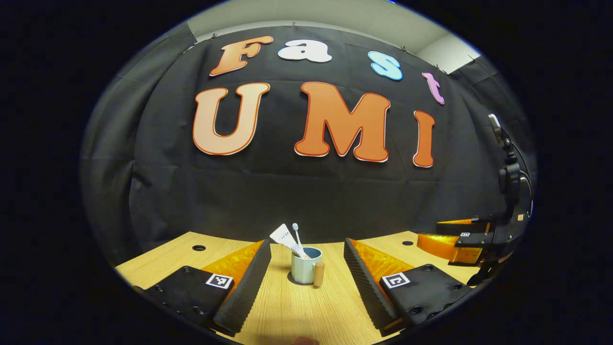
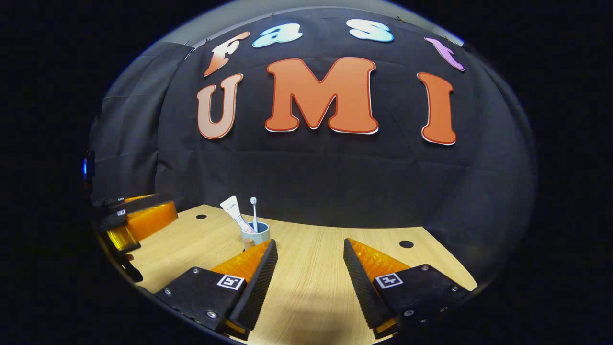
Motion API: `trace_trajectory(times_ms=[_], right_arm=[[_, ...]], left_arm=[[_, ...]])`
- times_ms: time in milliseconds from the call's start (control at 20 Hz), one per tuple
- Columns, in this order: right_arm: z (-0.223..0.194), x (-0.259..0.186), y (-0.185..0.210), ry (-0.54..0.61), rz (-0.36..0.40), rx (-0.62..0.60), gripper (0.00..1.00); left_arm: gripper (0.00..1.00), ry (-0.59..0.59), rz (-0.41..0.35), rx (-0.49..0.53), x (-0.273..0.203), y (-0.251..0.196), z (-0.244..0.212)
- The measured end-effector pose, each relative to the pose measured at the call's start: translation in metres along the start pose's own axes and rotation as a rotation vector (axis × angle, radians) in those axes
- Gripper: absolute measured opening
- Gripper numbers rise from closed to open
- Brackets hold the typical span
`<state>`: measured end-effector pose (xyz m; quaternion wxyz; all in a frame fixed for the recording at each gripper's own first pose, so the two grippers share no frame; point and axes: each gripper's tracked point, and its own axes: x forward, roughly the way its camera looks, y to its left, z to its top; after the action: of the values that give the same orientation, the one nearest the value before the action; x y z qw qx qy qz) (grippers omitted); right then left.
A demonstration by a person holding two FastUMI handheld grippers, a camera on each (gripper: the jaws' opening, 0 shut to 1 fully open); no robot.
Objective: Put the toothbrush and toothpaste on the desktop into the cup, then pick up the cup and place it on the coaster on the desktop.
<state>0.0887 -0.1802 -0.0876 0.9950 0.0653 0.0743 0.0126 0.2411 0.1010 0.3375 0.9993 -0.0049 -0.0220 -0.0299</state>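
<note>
Currently the cup (image 1: 303,264) stands upright on the desk (image 1: 297,306), low centre of the left gripper view, framed between the left gripper (image 1: 307,282)'s spread jaws and beyond their tips, not touched. Jaws wide open, holding nothing. Toothpaste (image 1: 286,238) and toothbrush (image 1: 297,233) are both in the cup, leaning toward the upper left, brush head up. A wooden handle (image 1: 319,274) shows on the cup's near right side; the right gripper view has it mostly hidden behind a finger. Whether a coaster sits under the cup, cannot tell.

Right gripper view: the right gripper (image 2: 310,287) is also wide open, empty, above bare desk (image 2: 311,268). The cup (image 2: 256,234) sits left of centre, just past the tip of the left-hand finger, which covers its base. Toothpaste (image 2: 233,211) and toothbrush (image 2: 254,211) stick out the top.

Each view catches the other gripper at its edge: the right gripper (image 1: 467,242) at lower right of the left gripper view, the left gripper (image 2: 131,220) at lower left of the right gripper view. Desk cable holes (image 1: 198,248) are clearer in the left gripper view, one on each side.
</note>
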Motion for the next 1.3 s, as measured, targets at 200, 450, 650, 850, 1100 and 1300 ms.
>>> trace_trajectory(times_ms=[200,450,650,850,1100,1300], right_arm=[[0.005,-0.009,-0.005,-0.060,-0.023,-0.022,0.84],[0.007,-0.015,-0.004,-0.090,-0.042,-0.042,0.84],[0.010,-0.019,-0.002,-0.106,-0.043,-0.034,0.84],[0.012,-0.019,-0.005,-0.123,-0.061,-0.011,0.84],[0.010,-0.021,-0.003,-0.125,-0.060,0.007,0.84],[0.013,-0.023,0.001,-0.134,-0.054,-0.001,0.84]], left_arm=[[0.97,-0.015,0.013,0.032,-0.003,0.002,-0.001],[0.97,-0.024,0.008,0.032,-0.008,-0.002,-0.009],[0.97,-0.008,0.000,0.036,-0.008,-0.007,-0.016],[0.97,-0.019,0.015,0.043,-0.011,-0.002,-0.016],[0.97,-0.025,0.031,0.059,-0.011,0.000,-0.015],[0.98,-0.045,0.036,0.073,-0.014,-0.001,-0.008]])
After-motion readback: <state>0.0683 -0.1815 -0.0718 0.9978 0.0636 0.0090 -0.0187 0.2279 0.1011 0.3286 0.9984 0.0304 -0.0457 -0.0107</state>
